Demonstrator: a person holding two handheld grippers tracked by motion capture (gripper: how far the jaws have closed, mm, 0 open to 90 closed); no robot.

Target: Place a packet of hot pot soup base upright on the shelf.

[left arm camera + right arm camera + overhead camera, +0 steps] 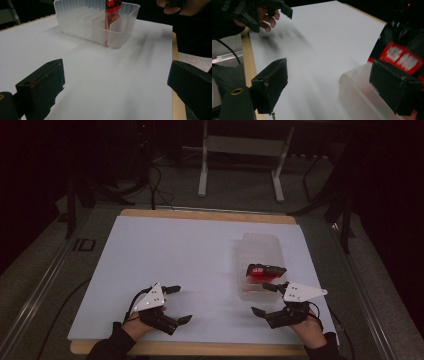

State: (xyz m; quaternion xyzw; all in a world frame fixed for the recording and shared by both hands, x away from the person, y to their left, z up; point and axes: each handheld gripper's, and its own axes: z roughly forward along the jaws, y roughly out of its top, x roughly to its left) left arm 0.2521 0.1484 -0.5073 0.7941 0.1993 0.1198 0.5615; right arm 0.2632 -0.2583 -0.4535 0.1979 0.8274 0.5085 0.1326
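Note:
A clear plastic divider bin (258,251) sits on the right half of the white board (190,255). A red and black packet (265,271) stands in a slot near the bin's front end. My right gripper (262,299) is open just in front of the bin's near end, with nothing between its jaws. In the right gripper view the bin (359,97) and the packet (402,58) lie behind the right jaw. My left gripper (179,304) is open and empty near the board's front edge. It faces the bin (100,25) and packet (112,10) across bare board.
The board lies on a wooden table (200,213) whose edge shows at front and back. Metal stand legs (202,175) rise on the floor behind. The other hand (172,6) appears at the top right of the left gripper view.

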